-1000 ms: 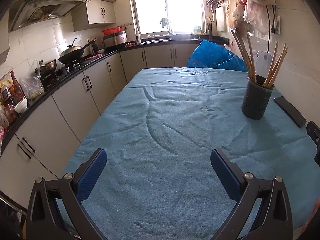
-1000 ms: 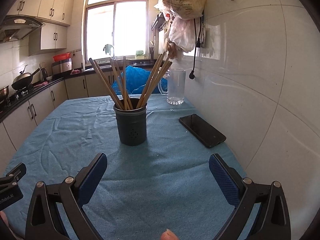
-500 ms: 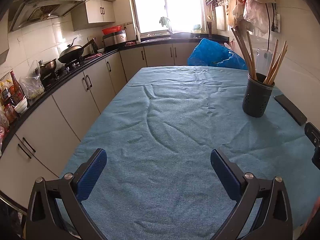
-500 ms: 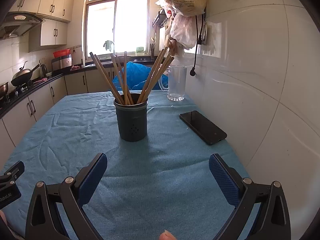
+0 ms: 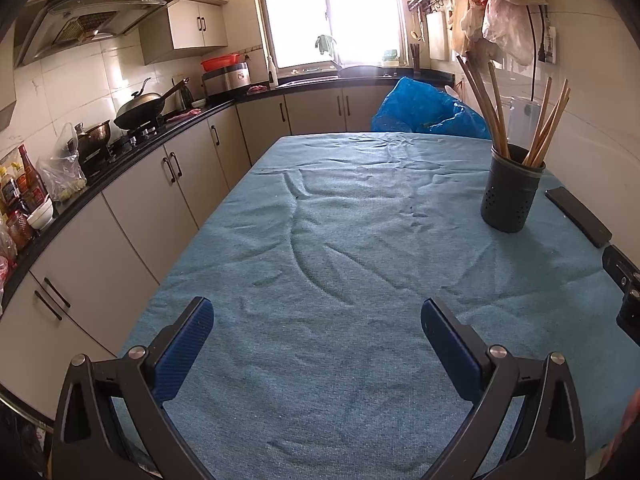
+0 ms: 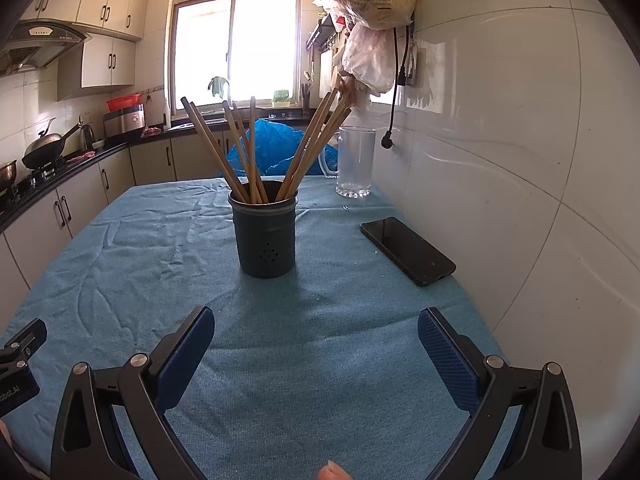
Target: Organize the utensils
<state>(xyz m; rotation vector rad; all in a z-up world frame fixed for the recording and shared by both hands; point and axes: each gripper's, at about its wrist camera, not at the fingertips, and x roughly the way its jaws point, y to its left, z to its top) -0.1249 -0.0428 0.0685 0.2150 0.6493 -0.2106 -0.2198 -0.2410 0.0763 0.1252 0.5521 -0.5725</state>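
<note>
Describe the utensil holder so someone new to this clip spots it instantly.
On the blue tablecloth, look toward the tiled wall side. The dark holder stands upright between the cloth's middle and a flat black phone. It alone is cylindrical, perforated, and bristling with wooden chopsticks.

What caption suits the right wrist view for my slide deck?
Open right gripper faces a dark holder of wooden chopsticks on a blue tablecloth.

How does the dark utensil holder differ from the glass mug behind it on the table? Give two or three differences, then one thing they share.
The utensil holder is dark and opaque; the glass mug is clear. The holder is filled with wooden chopsticks that fan outward; the mug looks empty. The holder has small holes in its wall; the mug has a side handle. Both stand upright on the blue tablecloth.
</note>
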